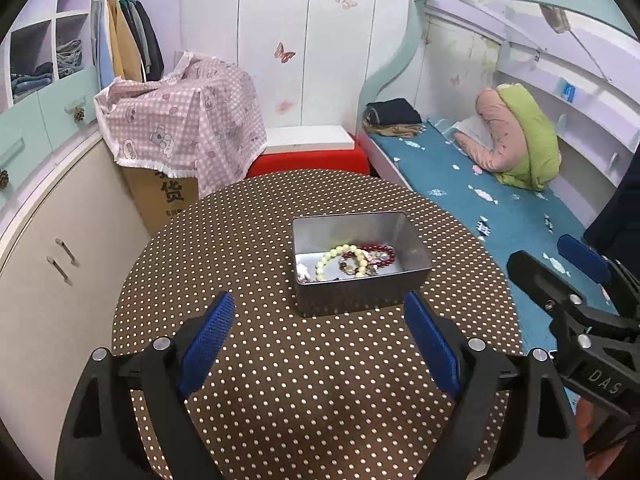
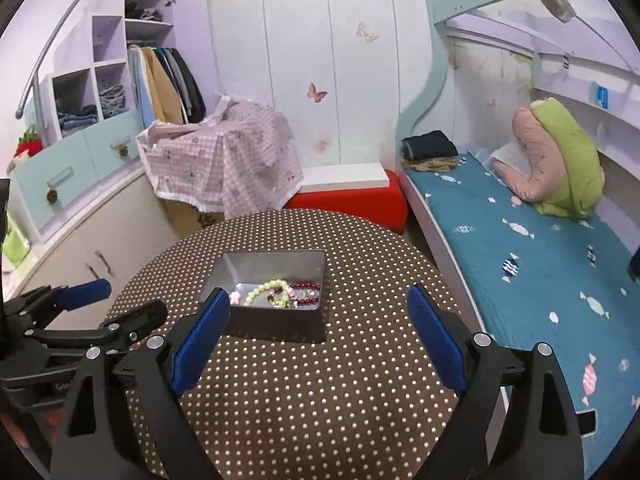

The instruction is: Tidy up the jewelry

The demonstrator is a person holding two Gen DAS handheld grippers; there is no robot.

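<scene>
Both hand-held grippers (image 1: 320, 340) (image 2: 316, 336) spread apart, empty; jewelry tin (image 1: 360, 300) just ahead on table (image 1: 280, 400).

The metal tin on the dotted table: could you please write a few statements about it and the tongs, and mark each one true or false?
1. The metal tin has its lid on. False: it is open.
2. A pale green bead bracelet lies inside the tin. True.
3. The left tongs grip a bracelet. False: they are open and empty.
4. The right tongs are open. True.
5. The tin rests on the polka-dot table. True.
</scene>
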